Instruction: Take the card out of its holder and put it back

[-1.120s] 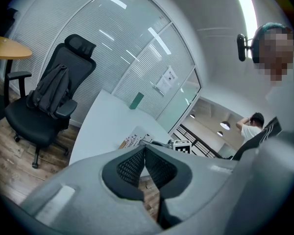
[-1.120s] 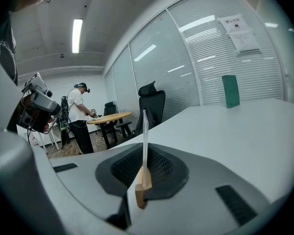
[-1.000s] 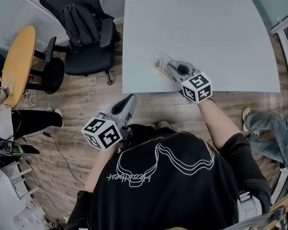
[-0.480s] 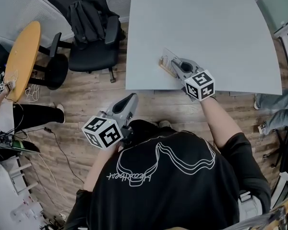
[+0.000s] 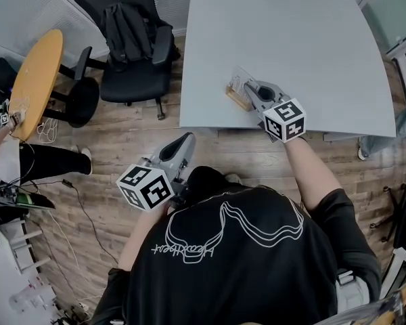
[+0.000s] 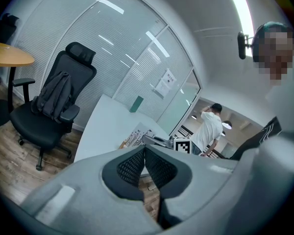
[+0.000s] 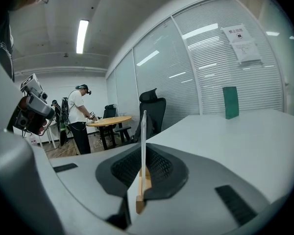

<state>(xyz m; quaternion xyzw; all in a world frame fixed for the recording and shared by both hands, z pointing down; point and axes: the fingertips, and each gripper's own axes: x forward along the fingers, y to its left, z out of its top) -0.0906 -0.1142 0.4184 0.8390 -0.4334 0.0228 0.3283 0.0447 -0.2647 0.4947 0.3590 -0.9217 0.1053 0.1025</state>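
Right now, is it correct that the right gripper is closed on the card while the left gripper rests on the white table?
Not quite. The right gripper is closed on the card, but the left gripper is not on the white table: the head view shows it held over the wooden floor.

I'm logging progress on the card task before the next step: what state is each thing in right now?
right gripper, shut on the card.
card, upright, edge-on between the jaws.
holder, directly under the card's lower edge; whether the card sits in its slot cannot be told.
left gripper, shut, empty, away from the table.
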